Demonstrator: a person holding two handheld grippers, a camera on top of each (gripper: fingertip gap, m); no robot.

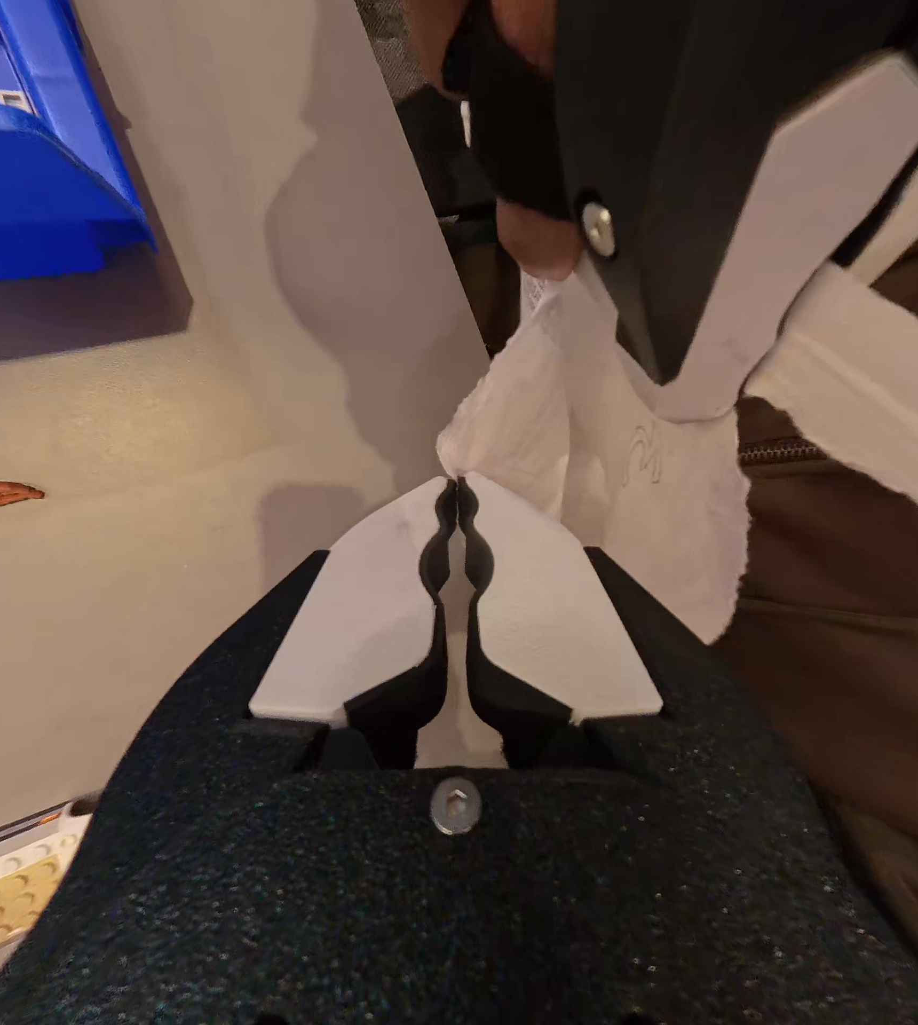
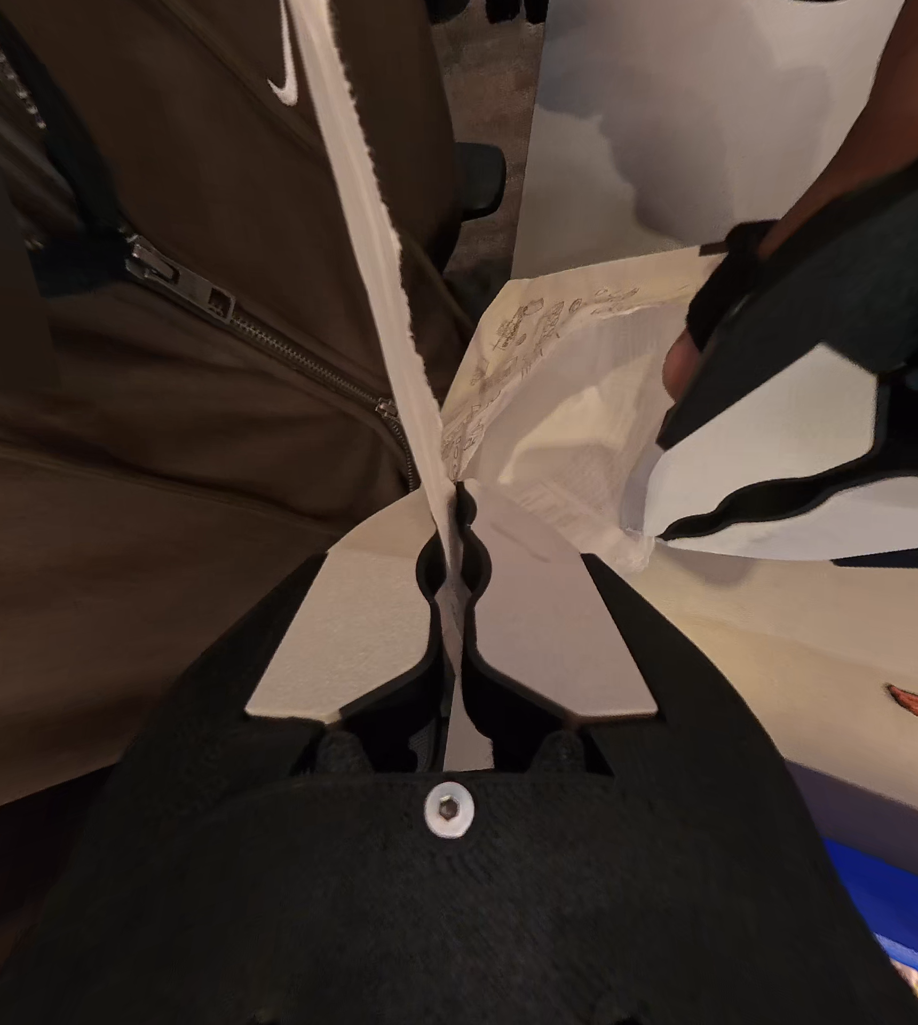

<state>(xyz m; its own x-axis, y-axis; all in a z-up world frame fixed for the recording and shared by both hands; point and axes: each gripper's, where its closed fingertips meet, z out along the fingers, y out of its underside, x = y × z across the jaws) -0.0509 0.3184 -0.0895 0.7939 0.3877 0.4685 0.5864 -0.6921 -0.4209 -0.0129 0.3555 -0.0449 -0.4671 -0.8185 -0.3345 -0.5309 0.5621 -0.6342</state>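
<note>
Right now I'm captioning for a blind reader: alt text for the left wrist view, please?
The left gripper, jaws closed, pinches a corner of a white paper napkin, and the right gripper grips it from above. Behind are a pale table and a brown zipped jacket.

White paper napkin, torn, stretched above table.

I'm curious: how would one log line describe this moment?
left gripper: shut on white paper packet | right gripper: shut on packet's torn strip | above table

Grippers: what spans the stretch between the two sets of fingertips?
White paper, torn-edged. Left gripper pinches one corner; right gripper is shut on another part. Both wrist views show it.
</note>
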